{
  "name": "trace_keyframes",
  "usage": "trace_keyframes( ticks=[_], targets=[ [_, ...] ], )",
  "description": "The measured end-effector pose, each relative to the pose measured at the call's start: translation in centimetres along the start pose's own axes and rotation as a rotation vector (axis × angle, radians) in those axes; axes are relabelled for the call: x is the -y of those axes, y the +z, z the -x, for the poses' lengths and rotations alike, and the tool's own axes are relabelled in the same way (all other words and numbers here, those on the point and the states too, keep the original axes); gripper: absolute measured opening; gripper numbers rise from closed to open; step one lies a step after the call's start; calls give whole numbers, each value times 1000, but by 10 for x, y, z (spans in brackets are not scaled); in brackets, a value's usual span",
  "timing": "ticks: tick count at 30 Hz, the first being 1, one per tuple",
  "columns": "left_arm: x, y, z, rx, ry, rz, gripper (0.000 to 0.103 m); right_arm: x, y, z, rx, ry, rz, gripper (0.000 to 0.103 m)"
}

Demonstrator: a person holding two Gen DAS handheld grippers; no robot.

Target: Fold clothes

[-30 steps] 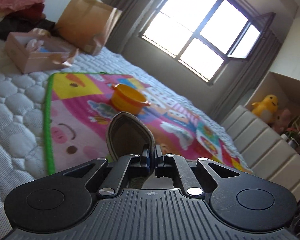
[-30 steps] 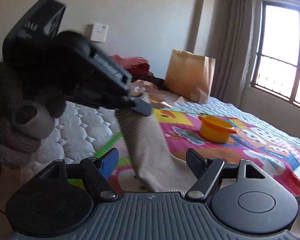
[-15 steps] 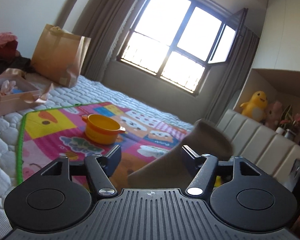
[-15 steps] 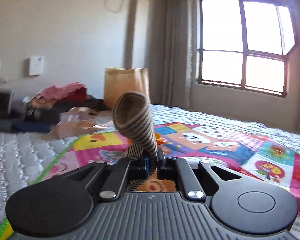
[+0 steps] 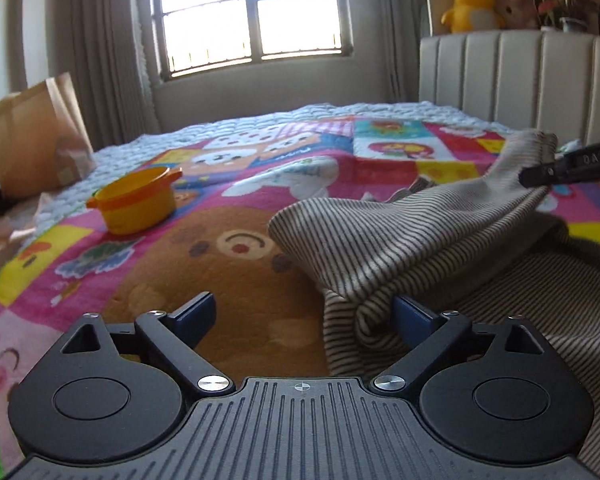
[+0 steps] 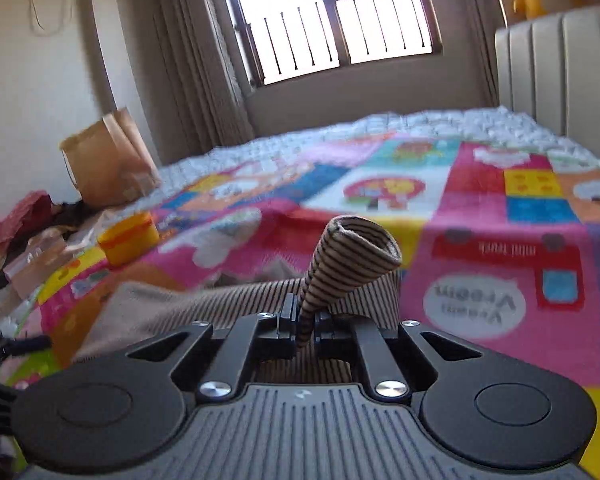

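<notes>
Sunlight comes through the window [image 5: 256,16] behind a bed covered by a bright cartoon play mat [image 5: 228,248]. On the mat lies a striped cloth [image 5: 400,236], to the right of a yellow toy pot [image 5: 136,202]. One fold is lifted up. The left tool [image 5: 304,316] is spread wide, with the cloth's edge beside its right finger. The right tool [image 6: 302,322] is pinched tight on a bunched bit of the striped cloth [image 6: 352,256].

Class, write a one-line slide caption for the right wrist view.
Right gripper shut on a beige striped knit garment above a colourful cartoon play mat.
</notes>
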State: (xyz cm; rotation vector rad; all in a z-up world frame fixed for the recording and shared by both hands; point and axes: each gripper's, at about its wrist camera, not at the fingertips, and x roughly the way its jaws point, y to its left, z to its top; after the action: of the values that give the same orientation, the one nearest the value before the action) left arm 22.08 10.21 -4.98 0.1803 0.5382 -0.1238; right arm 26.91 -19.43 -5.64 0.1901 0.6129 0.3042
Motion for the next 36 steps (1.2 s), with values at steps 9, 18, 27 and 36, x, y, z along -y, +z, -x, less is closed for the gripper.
trace_keyframes(
  ticks=[9,18,27,36],
  targets=[
    [-30,-3,21,-45,-62,76,101,2,-18,14,2,-23,32,23],
    [10,34,25,128,-324,225,103,-6,-11,41,68,-106,158,98],
    [66,12,-27,-15,-233,113,103,-14,13,67,234,-9,85,103],
    [63,9,-30,-17,-243,121,103,5,-5,-20,30,18,-160,103]
  ],
)
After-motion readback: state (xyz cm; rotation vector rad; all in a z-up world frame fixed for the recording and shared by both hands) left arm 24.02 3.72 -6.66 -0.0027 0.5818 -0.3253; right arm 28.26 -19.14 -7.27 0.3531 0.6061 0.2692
